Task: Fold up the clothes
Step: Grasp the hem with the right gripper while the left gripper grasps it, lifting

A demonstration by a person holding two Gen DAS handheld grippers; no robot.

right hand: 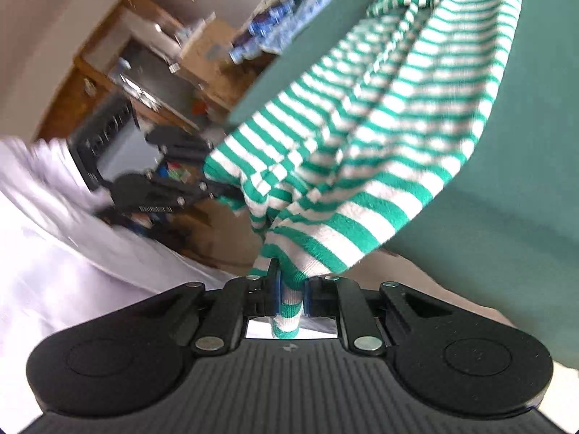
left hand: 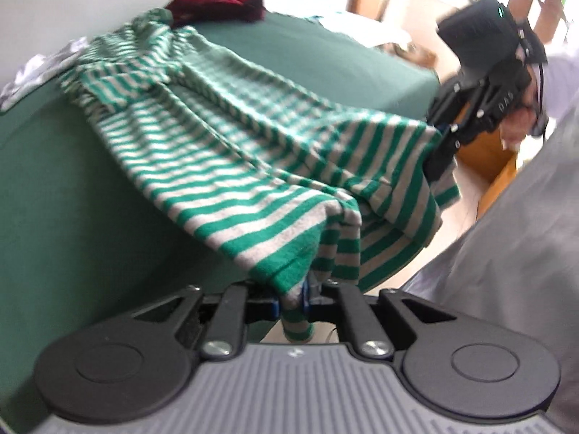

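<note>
Both grippers pinch the near hem of a green-and-white striped garment stretched off a green table

In the left wrist view, the left gripper (left hand: 291,298) has its jaws nearly closed on a bunched corner of the striped garment (left hand: 231,144), with a strip of cloth hanging below the pads. The garment runs from there across the green table (left hand: 54,217) toward a dark red cloth (left hand: 217,5) at the far edge. At the right, the right gripper (left hand: 439,144), held by a hand (left hand: 517,123), grips the other corner. In the right wrist view, the right gripper (right hand: 291,296) clamps a fold of the striped garment (right hand: 380,144), a tongue of fabric poking through below the pads; the left gripper (right hand: 217,190) bites the hem at the left, beyond it a blurred wooden shelf (right hand: 119,54)
</note>
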